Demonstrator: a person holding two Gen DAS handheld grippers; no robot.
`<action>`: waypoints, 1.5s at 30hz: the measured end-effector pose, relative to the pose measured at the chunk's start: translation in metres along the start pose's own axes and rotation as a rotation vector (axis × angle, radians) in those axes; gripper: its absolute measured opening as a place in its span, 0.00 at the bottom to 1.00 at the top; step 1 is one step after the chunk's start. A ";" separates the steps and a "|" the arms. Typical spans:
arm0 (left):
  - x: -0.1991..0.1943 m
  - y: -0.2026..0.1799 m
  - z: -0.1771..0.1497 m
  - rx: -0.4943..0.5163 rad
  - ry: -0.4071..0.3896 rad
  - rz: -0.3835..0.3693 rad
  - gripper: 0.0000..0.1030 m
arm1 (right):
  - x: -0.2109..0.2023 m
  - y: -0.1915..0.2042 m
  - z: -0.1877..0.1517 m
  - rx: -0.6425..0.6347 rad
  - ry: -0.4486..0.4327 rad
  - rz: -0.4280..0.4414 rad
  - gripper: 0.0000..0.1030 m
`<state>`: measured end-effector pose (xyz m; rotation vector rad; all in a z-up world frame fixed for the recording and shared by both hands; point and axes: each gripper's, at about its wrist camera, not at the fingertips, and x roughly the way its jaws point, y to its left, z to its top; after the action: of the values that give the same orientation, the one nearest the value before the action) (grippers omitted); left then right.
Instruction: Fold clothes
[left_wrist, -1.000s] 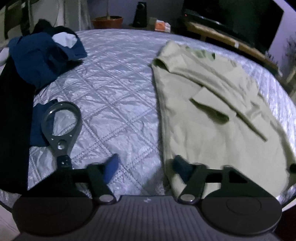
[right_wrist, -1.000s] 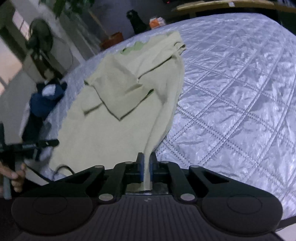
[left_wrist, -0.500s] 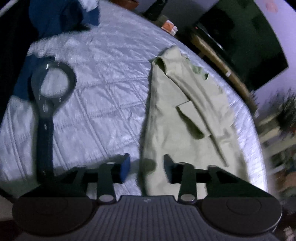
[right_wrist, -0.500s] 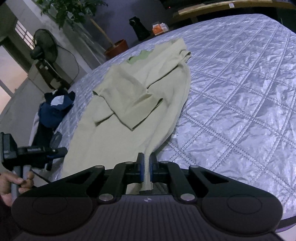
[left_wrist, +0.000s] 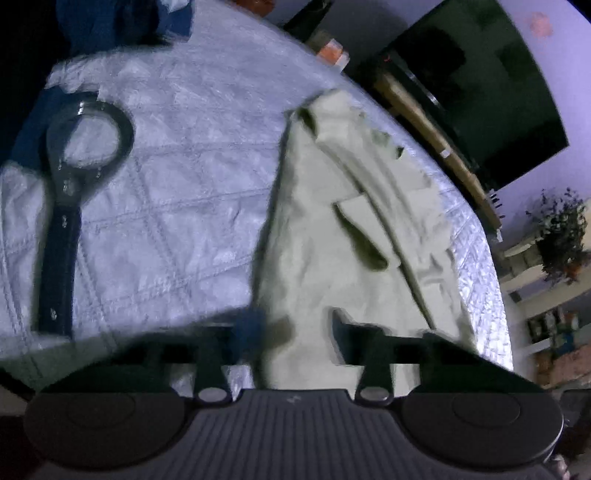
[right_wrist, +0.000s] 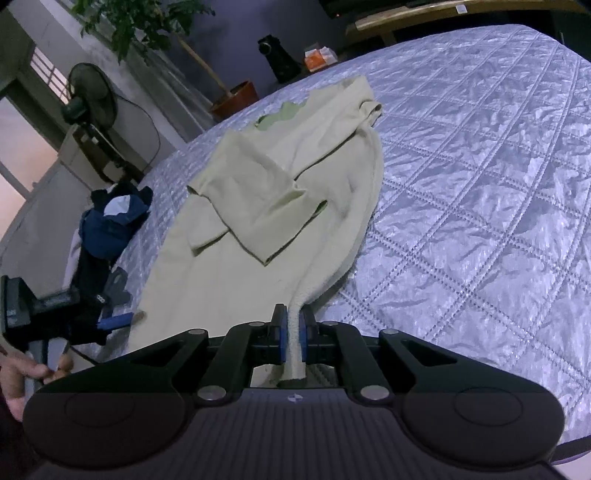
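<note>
A bed (right_wrist: 480, 192) under a silvery quilted cover fills both views, and its right half lies bare from the garment out to the far curved edge, giving wide open room on that side. On the cover lies a pale green shirt (right_wrist: 266, 206), lengthwise down the bed, collar at the far end and hem at the near end, with one sleeve folded across its chest; in the left wrist view the same shirt (left_wrist: 332, 240) has its left long edge running roughly straight toward the near bed edge, with bare quilt beside it. A heap of dark blue clothes (right_wrist: 110, 221) sits at the bed's left edge, well apart from the shirt. On the bare quilt between that heap and the shirt rests a dark ring-headed handle (left_wrist: 70, 184), lying flat. The right tool (right_wrist: 293, 332) is pressed together on the shirt's near right hem corner, a strip of fabric pinched between its blue pads and drawn up off the cover. The left tool (left_wrist: 291, 328) is spread wide, straddling the shirt's near left edge, one pad over quilt and one over cloth; this view is blurred, so contact cannot be told.
</note>
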<state>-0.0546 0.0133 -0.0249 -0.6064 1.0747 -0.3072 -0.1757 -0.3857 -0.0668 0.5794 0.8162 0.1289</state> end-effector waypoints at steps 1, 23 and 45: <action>0.001 0.002 -0.001 -0.010 -0.006 -0.003 0.04 | 0.001 0.000 0.001 0.000 0.001 -0.001 0.10; -0.037 0.012 0.006 -0.153 -0.172 -0.132 0.03 | -0.029 -0.008 0.018 0.129 -0.113 0.044 0.07; -0.029 0.003 0.021 -0.204 -0.178 -0.197 0.03 | -0.016 -0.033 -0.003 0.155 0.059 -0.025 0.11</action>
<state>-0.0494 0.0372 0.0018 -0.9089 0.8816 -0.3096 -0.1925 -0.4175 -0.0758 0.7136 0.8954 0.0606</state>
